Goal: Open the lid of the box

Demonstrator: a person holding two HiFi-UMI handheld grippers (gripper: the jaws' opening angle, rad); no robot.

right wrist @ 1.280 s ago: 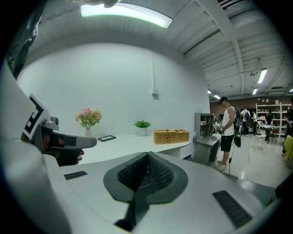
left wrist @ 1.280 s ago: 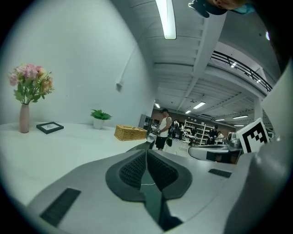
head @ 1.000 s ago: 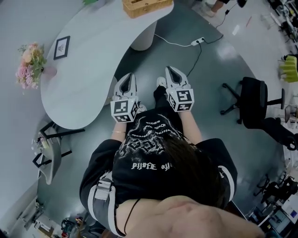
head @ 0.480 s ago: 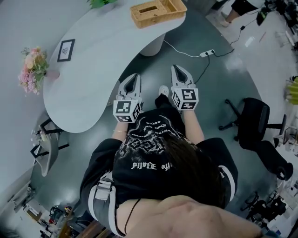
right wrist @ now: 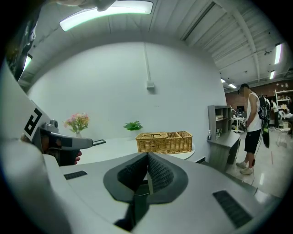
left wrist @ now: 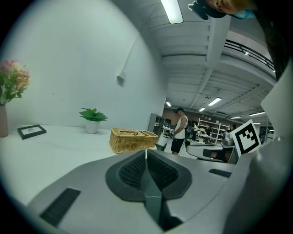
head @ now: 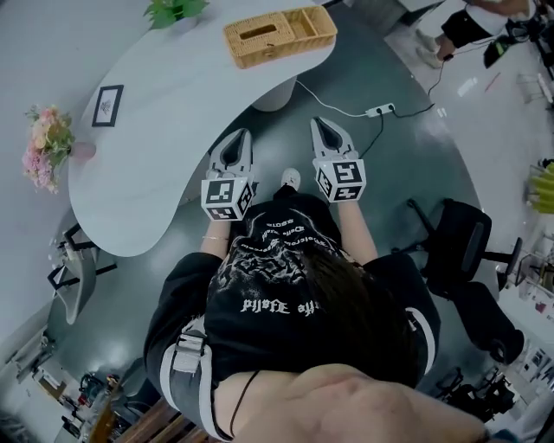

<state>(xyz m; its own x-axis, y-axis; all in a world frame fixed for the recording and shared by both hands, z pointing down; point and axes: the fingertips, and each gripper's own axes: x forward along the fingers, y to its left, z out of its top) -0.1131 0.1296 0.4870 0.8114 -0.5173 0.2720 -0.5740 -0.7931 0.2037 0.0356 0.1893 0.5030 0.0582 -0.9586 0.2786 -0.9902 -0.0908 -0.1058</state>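
a: opened the box yet?
b: no. lid down, far end of the worktop, well apart from both.
a: gripping anything?
b: nothing. jaws pressed together, empty, on left hand-held gripper and right hand-held gripper. leaves reaching, grasping, lifting.

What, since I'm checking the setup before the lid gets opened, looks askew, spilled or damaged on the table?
Nothing stands out. The wicker box sits flat and intact on the white table, the potted plant and flower vase stand upright, and the framed picture looks whole. No spill shows.
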